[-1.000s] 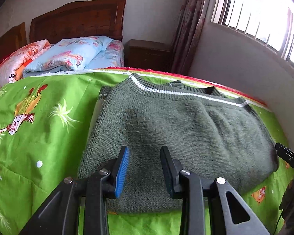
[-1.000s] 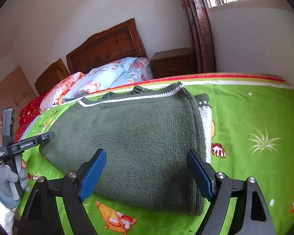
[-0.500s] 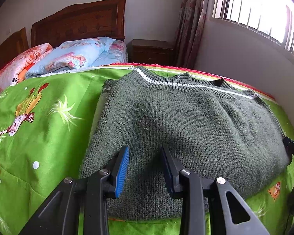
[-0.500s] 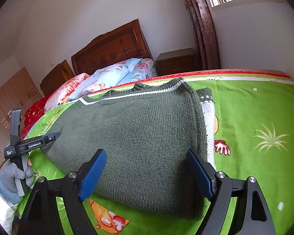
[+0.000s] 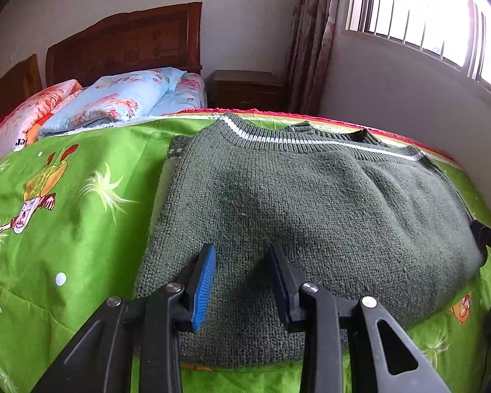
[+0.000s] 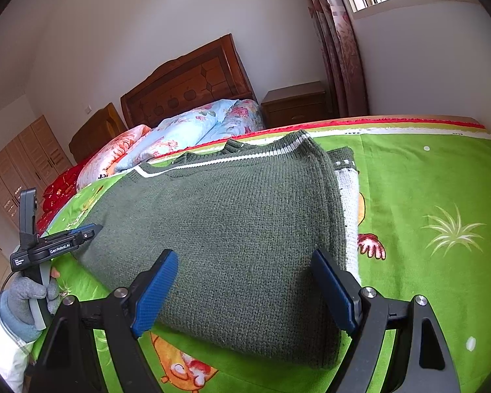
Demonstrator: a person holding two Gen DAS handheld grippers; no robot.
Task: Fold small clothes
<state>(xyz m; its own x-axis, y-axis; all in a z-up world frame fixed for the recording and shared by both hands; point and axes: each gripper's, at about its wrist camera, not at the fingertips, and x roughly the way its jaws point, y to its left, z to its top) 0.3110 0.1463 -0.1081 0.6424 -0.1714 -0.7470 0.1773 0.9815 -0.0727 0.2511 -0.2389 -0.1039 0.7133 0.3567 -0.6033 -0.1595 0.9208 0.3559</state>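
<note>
A dark green knit sweater (image 5: 311,203) with a white stripe at the collar lies folded on the green cartoon bedspread (image 5: 68,216); it also shows in the right wrist view (image 6: 232,229). My left gripper (image 5: 242,278) hovers over the sweater's near edge, jaws partly open and empty. My right gripper (image 6: 245,291) is wide open and empty over the sweater's other side. The left gripper also shows in the right wrist view (image 6: 65,242), held by a gloved hand at the sweater's left edge. A tip of the right gripper (image 5: 487,239) shows at the sweater's right edge.
Folded floral quilts and pillows (image 5: 114,98) lie at the head of the bed before a wooden headboard (image 5: 124,42). A wooden nightstand (image 5: 248,88) stands by the curtain (image 5: 311,32). A wall with a barred window (image 5: 425,32) runs along the bed's right side.
Both grippers have shifted a little closer over the sweater, so it fills more of both views. The jaws' openings are unchanged and the sweater has not moved.
</note>
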